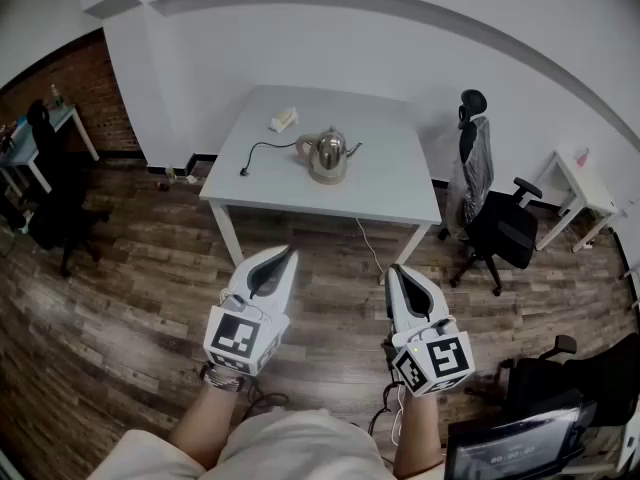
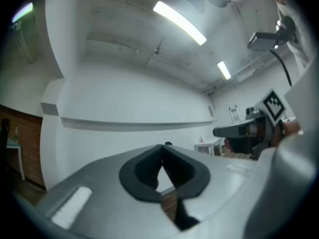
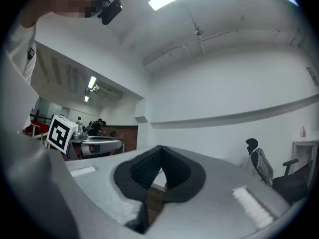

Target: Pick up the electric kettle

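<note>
A white table (image 1: 385,183) stands on the far side of the room, against a plain white wall (image 1: 330,48). The electric kettle (image 1: 328,154) sits upright on it, around the middle of the tabletop, with its spout to the right. Its black cord (image 1: 268,148) trails left to a plug lying near the table's left edge, and a small pale object (image 1: 283,120) lies at the far left of the top; what it is cannot be told.

The floor (image 1: 150,278) is dark wood planks. A brick wall (image 1: 85,93) closes the far left corner. A black office chair (image 1: 497,233) stands right of the table, and a small white desk (image 1: 580,190) stands further right.

Near the person, the left gripper (image 1: 288,253) and the right gripper (image 1: 392,269) are held side by side above the floor, well short of the table. Each has its jaws pressed together with nothing between them.
</note>
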A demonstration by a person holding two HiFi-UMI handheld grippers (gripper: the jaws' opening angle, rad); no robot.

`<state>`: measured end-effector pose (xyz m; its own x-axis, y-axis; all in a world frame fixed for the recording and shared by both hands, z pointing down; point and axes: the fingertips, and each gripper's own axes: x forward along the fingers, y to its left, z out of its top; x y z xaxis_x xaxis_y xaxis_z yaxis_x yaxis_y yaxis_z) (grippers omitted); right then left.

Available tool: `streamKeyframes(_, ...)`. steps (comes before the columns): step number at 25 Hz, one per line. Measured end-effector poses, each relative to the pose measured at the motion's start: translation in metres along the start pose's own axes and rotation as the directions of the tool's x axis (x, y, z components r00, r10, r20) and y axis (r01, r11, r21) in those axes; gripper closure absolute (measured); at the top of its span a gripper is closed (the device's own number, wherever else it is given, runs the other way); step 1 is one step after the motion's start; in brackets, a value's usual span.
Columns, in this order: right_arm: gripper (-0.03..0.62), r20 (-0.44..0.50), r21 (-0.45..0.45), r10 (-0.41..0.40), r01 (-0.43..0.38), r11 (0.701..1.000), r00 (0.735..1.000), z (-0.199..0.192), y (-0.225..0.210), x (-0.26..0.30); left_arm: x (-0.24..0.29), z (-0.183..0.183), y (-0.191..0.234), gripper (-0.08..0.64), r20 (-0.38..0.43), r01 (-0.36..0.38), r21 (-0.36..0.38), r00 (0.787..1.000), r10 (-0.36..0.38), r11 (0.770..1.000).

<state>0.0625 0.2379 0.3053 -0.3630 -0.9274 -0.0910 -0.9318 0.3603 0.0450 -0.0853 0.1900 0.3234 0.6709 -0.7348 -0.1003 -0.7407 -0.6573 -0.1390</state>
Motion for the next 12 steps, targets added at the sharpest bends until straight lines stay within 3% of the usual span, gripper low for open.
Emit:
streamKeyframes(7, 0.591, 0.023, 0.001, 0.009, -0.009, 1.0, 1.0, 0.003, 0.0, -0.002, 0.002, 0.001, -0.005, 0.554, 0.016, 0.015, -0.008, 1.0, -0.014, 1.0)
streamKeyframes(12, 0.591, 0.001, -0.012, 0.023, -0.023, 1.0, 1.0, 0.0, 0.001, -0.001, -0.001, 0.022, -0.018, 0.554, 0.102, 0.044, -0.001, 0.994, -0.044, 0.999)
